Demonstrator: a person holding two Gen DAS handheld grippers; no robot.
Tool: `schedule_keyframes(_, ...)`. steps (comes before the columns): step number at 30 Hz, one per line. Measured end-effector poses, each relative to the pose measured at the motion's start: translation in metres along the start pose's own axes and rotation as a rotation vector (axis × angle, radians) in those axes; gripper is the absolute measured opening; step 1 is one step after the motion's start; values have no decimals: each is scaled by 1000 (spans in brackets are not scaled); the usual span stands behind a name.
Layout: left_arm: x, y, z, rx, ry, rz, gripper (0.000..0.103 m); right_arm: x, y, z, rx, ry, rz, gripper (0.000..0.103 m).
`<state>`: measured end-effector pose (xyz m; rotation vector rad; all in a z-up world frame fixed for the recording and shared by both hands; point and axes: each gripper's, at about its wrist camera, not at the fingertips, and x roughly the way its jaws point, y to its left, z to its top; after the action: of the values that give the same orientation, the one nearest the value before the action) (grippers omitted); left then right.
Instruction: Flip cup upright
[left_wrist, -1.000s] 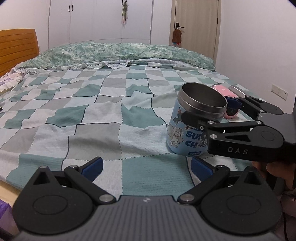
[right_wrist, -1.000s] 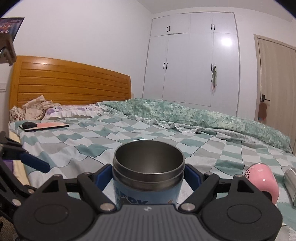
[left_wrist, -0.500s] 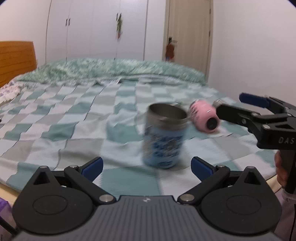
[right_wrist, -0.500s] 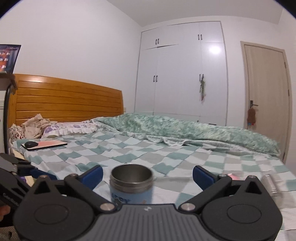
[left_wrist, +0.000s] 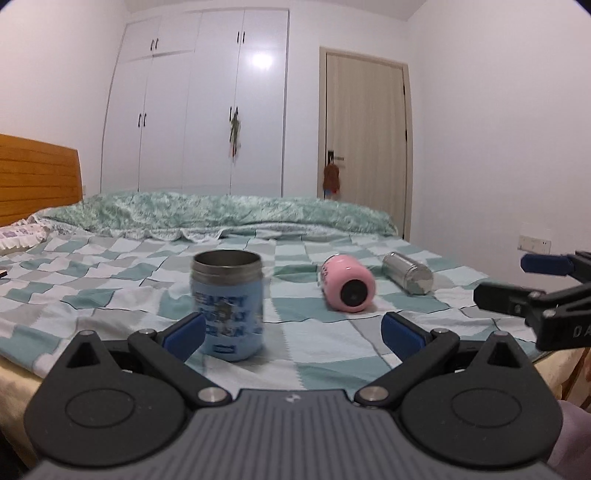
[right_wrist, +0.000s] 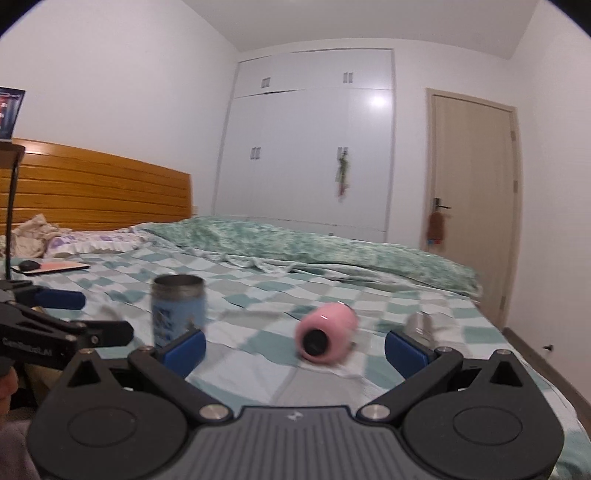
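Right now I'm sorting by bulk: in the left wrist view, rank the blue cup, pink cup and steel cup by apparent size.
1. blue cup, largest, though also nearest.
2. pink cup, lying down.
3. steel cup, smallest-looking, but farthest, so true size is unsure.

Black linkages, blue pads, silver screws

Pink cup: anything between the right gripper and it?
Nothing visible. The pink cup lies on its side on the checked bedspread, straight ahead of the open right gripper. The blue cup stands off to the left.
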<state>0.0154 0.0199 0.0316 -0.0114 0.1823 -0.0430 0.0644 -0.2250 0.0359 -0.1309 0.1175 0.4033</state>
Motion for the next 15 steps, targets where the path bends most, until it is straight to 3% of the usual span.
schedule_keyframes(7, 4, -16, -26, -8, -54, 58, 103, -13, -16, -41, 5, -4, -75, 103)
schedule_keyframes(15, 6, -18, -33, -1, -61, 62, 103, -17, -18, -43, 16, -40, -105, 103)
